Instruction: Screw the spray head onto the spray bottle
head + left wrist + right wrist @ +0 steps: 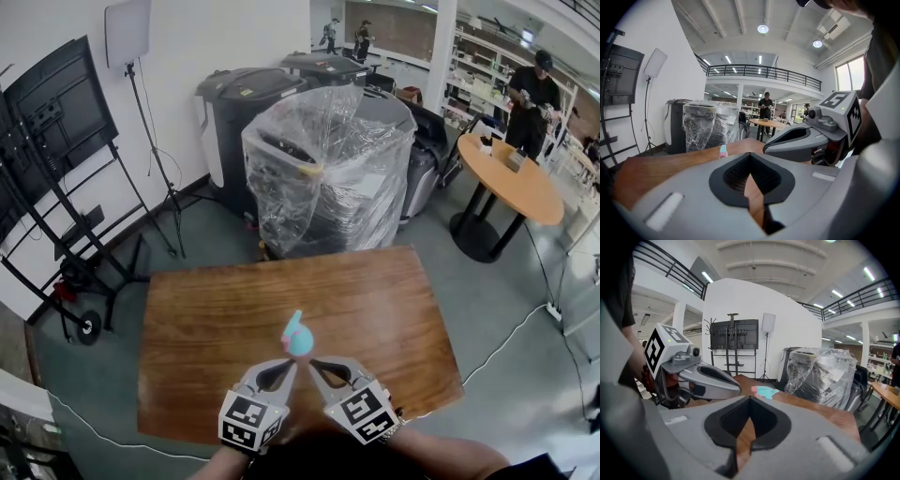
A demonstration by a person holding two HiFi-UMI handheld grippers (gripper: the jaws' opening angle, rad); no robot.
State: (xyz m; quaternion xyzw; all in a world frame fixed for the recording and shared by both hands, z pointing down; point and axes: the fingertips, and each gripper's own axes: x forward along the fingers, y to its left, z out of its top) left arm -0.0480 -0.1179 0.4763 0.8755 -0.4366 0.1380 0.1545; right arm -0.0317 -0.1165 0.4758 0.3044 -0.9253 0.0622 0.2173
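Shows the spray bottle (299,341) on the wooden table (216,319), near the edge closest to the person. Places it just beyond the tips of the left gripper (289,367) and the right gripper (316,367), which converge toward it from either side in a narrow V. Sets it about midway between the two tips, so favours neither hand. Runs its long axis, in the head view, away from the person and slightly leftward, with the round teal body nearer and a slender teal end farther. Cannot settle whether it stands upright or lies flat.

Presents both pairs of jaws pressed together with nothing between them, only table wood visible through the pad openings in each gripper view.

Reads as one small piece: teal body, a pink part at its left side, and a teal tip. Gives no separate spray head anywhere on the table. Fits equally a head already screwed home and a head merely resting on the neck; too small to tell which.
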